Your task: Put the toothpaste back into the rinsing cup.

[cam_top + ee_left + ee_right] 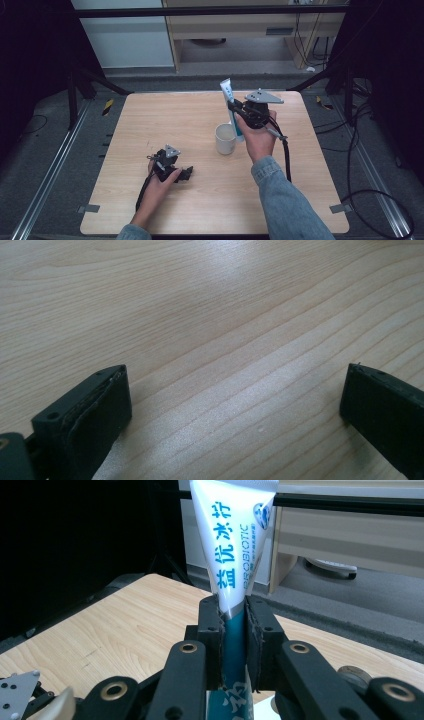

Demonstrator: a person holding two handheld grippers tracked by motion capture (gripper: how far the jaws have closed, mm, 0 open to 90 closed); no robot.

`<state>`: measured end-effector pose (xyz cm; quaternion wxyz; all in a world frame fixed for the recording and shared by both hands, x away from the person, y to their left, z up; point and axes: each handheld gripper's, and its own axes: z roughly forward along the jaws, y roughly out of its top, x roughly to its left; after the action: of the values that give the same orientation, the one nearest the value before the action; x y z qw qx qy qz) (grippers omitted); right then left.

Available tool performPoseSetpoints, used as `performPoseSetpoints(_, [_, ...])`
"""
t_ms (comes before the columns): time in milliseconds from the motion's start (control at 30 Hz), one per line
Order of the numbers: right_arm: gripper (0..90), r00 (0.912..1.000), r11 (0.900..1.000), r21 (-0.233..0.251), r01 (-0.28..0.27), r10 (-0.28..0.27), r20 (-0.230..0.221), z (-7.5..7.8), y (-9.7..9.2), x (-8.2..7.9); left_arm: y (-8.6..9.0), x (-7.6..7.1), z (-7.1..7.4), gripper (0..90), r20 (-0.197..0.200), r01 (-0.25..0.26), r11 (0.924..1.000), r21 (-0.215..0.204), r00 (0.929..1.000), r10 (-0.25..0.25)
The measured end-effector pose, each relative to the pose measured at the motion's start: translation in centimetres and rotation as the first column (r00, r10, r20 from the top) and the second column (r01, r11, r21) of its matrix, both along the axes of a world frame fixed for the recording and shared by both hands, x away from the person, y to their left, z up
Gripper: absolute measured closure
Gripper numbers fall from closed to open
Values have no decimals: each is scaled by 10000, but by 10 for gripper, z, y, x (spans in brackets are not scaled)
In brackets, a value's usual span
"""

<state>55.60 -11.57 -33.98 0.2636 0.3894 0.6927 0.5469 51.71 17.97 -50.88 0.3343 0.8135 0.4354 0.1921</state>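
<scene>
A pale wooden tabletop (150, 125) is set on grey carpet among dark stands. A white-and-teal toothpaste tube (235, 550) is clamped upright between the closed fingers (260, 630) of the right gripper (239, 111), raised just above a white cup (225, 138). The left gripper (182, 174) is rested on the wood, well apart, fingers (100, 405) spread wide.

The high view looks forward and down from above the person's side, taking in the whole wooden table (150, 210) and both tongs from afar. The left gripper (235, 405) view sits low, its camera staring along wide-apart jaws at bare tabletop close beneath them. The right gripper (232, 640) view rides raised, facing across the table's far corner toward the room beyond, with the toothpaste tube (232, 550) pinched right before its lens. All three share the tabletop.
</scene>
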Motion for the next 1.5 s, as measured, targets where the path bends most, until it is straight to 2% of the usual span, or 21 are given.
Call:
performPoseSetpoints(533, [790, 9998, 9997, 247, 40, -46, 217, -2, 7, 2, 0, 0, 0, 0, 0, 0, 10000, -1, 10000, 0])
performPoseSetpoints(933, [790, 9968, 9983, 548, 210, -252, 763, -3, 11, 4, 0, 0, 0, 0, 0, 0, 10000, 0, 10000, 0])
performPoseSetpoints(1133, [790, 9908, 9973, 717, 154, -248, 1328, -5, 15, 4, 0, 0, 0, 0, -3, 0, 10000, -2, 10000, 0])
performPoseSetpoints(1500, [790, 9856, 9964, 839, 119, -258, 1670, -11, 20, 7, 0, 0, 0, 0, -2, 3, 10000, 7, 10000, -3])
